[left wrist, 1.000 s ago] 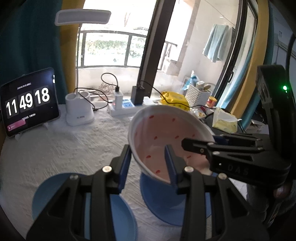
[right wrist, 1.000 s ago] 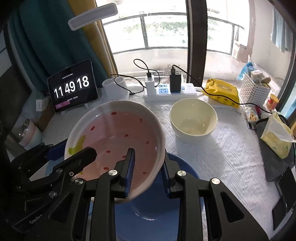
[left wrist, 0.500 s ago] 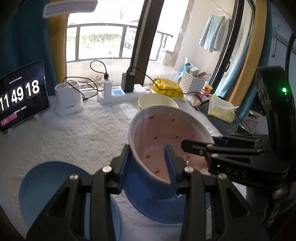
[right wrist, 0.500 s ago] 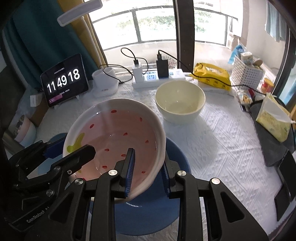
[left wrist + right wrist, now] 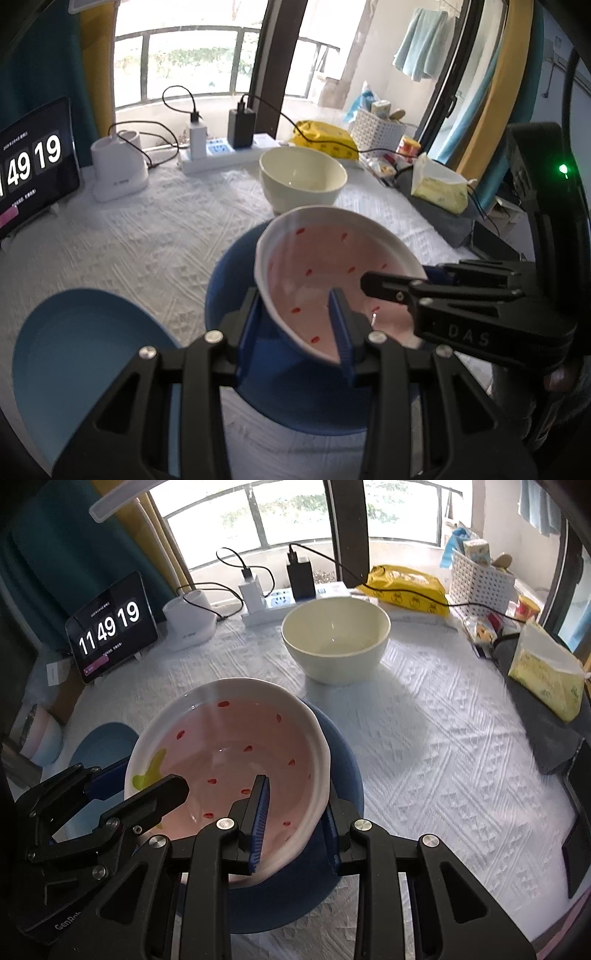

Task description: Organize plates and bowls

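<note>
Clamping opposite rims, the left hand-held gripper (image 5: 295, 328) and right hand-held gripper (image 5: 295, 812) hold a pink, red-speckled ceramic bowl (image 5: 229, 753) tilted over a dark blue round plate (image 5: 236, 266) on the white-clothed counter (image 5: 424, 738), near a cream bowl (image 5: 336, 638).

spotted bowl (image 5: 236, 760) above plate (image 5: 343, 753) on table (image 5: 443, 775) | plain bowl (image 5: 336, 638) behind it | 2nd plate (image 5: 85, 354) left | power strip (image 5: 280, 605) behind plain bowl
</note>
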The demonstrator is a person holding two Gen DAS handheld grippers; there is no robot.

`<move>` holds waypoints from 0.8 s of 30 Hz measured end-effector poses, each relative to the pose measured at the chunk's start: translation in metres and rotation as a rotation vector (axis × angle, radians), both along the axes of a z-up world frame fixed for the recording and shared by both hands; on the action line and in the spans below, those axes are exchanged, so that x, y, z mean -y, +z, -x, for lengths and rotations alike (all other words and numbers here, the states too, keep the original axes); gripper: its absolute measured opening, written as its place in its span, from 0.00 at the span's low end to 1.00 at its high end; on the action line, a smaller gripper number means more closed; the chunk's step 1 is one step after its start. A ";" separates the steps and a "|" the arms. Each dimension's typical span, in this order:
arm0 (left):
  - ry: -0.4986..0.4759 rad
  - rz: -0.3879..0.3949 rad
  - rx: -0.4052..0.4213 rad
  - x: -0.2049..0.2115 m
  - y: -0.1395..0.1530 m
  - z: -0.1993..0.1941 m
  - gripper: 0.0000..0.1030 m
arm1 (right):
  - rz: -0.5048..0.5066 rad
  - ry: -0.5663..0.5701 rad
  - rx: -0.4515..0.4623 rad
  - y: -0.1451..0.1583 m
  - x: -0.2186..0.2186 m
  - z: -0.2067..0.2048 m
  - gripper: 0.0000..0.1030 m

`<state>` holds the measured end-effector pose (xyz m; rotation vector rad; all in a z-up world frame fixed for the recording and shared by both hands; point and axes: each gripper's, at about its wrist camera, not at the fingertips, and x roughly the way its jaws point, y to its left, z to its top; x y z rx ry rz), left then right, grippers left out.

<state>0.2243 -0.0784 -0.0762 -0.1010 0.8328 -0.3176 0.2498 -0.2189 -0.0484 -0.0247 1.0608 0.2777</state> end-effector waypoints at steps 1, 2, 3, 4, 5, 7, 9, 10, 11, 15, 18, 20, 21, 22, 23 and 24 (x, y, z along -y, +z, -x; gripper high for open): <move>0.000 -0.001 -0.006 0.001 -0.002 0.000 0.37 | 0.002 -0.002 -0.004 -0.002 0.000 0.001 0.28; -0.001 0.000 -0.010 0.001 -0.003 0.000 0.37 | 0.001 -0.002 -0.008 -0.004 0.001 0.001 0.28; 0.000 0.001 -0.015 0.001 -0.004 -0.001 0.37 | 0.001 -0.003 -0.011 -0.006 0.001 0.002 0.28; -0.001 0.001 -0.017 0.001 -0.004 -0.001 0.37 | 0.000 -0.005 -0.015 -0.008 0.001 0.002 0.28; -0.001 -0.001 -0.018 0.001 -0.005 -0.001 0.37 | -0.001 -0.005 -0.017 -0.010 0.001 0.002 0.28; -0.004 -0.003 -0.021 0.002 -0.006 -0.001 0.37 | -0.002 -0.007 -0.020 -0.012 0.001 0.002 0.28; -0.006 -0.018 -0.020 0.004 -0.008 0.000 0.37 | 0.002 -0.010 -0.018 -0.013 0.002 0.002 0.28; -0.006 -0.022 -0.019 0.004 -0.008 0.000 0.37 | 0.002 -0.010 -0.018 -0.013 0.002 0.002 0.28; -0.006 -0.024 -0.020 0.004 -0.009 0.000 0.37 | 0.001 -0.008 -0.018 -0.013 0.002 0.002 0.28; -0.005 -0.034 -0.022 0.004 -0.010 -0.001 0.37 | 0.010 -0.001 -0.014 -0.013 0.001 0.003 0.28; -0.007 -0.044 -0.023 0.005 -0.012 0.000 0.37 | 0.026 0.006 -0.011 -0.013 -0.002 0.004 0.28; -0.008 -0.050 -0.028 0.004 -0.013 -0.001 0.37 | 0.039 0.010 -0.009 -0.012 -0.004 0.004 0.28; -0.008 -0.051 -0.029 0.004 -0.013 -0.002 0.37 | 0.046 0.014 -0.010 -0.012 -0.005 0.004 0.28; -0.008 -0.054 -0.031 0.004 -0.013 -0.002 0.37 | 0.051 0.018 -0.011 -0.012 -0.006 0.004 0.28; -0.009 -0.055 -0.032 0.004 -0.013 -0.002 0.38 | 0.058 0.021 -0.011 -0.012 -0.007 0.004 0.28; -0.009 -0.055 -0.032 0.004 -0.014 -0.002 0.38 | 0.070 0.027 -0.011 -0.012 -0.008 0.004 0.28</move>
